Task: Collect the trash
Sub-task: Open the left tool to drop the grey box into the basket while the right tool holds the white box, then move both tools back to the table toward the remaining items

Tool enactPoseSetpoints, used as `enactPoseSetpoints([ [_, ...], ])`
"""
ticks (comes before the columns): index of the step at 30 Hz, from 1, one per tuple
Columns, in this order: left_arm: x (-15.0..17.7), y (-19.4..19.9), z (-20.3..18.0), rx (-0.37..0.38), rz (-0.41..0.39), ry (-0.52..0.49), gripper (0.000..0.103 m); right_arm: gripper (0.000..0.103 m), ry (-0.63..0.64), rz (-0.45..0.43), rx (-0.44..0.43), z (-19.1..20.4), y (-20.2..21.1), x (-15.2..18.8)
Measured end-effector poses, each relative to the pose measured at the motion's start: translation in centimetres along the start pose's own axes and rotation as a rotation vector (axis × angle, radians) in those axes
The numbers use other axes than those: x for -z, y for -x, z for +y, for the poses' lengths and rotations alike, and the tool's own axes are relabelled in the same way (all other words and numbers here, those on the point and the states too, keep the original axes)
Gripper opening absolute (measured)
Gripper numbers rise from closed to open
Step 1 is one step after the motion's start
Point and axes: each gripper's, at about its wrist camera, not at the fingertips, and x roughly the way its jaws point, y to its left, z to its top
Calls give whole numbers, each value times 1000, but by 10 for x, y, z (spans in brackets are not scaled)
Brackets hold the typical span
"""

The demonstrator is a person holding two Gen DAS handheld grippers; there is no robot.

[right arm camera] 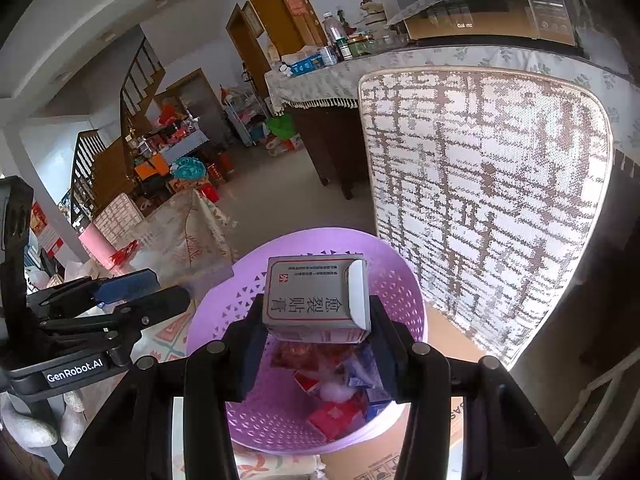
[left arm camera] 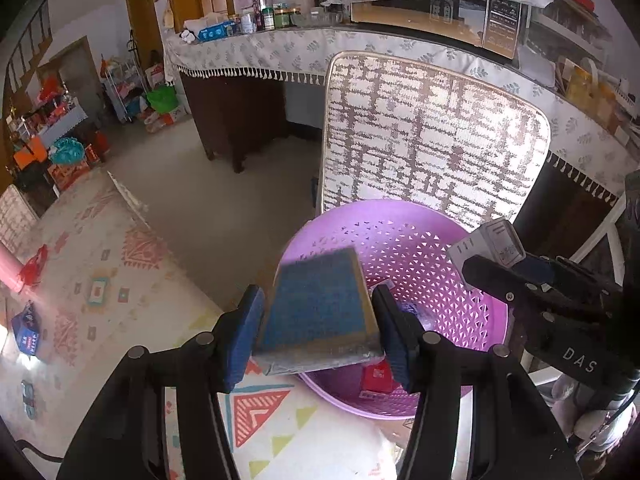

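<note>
My left gripper (left arm camera: 318, 320) is shut on a flat blue box (left arm camera: 320, 308) with a gold rim and holds it over the near rim of the purple perforated basket (left arm camera: 416, 240). My right gripper (right arm camera: 316, 328) is shut on a grey-white carton (right arm camera: 316, 300) with red Chinese print, its end flap open, above the same basket (right arm camera: 224, 320). Red and blue wrappers (right arm camera: 340, 392) lie in the basket's bottom. The right gripper with its carton (left arm camera: 486, 240) shows at the right of the left wrist view. The left gripper (right arm camera: 120, 292) shows at the left of the right wrist view.
A woven chair back (left arm camera: 432, 128) stands right behind the basket. A patterned tablecloth (left arm camera: 92, 248) at left carries small boxes and a blue packet (left arm camera: 26, 332). A counter with a microwave (left arm camera: 436, 12) and jars is at the back. A cardboard box (right arm camera: 448, 432) lies under the basket.
</note>
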Motion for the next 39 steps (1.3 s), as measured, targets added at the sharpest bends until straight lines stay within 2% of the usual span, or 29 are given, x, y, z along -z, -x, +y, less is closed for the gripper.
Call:
enactPoseSetpoints([
  [4,-1,0,1,43,-4,10,55,54,-17,4,2,-3,-4,-1],
  [6,-1,2,2,47,-3,10,61,58,-37,7,-3,-5,-5,-2],
  [8,0,7,4,44,-12,17,73,60,-45,3,-8,-5,-2,-1],
  [12,7,18,12,55,-17,50,75,65,-41,-5,-20,-2,5,1],
  [15,16,29,19,41,-24,67,83,69,-32,1,-31,5,9,4],
  [20,39,45,35,-37,-10,94,84,72,-31,21,-83,22,12,9],
  [23,57,57,50,-65,-9,123,84,83,-17,-12,-120,38,19,11],
  [25,68,65,63,-54,-8,157,84,100,8,-75,-164,54,28,15],
  [28,85,80,87,-59,-13,227,84,103,43,-133,-235,78,37,23],
  [29,91,86,96,-63,-18,250,84,103,55,-119,-249,86,36,25],
  [34,127,118,147,-112,-51,388,84,103,69,65,-306,129,9,46],
  [39,168,146,196,-141,-87,526,84,103,103,97,-320,162,1,64],
])
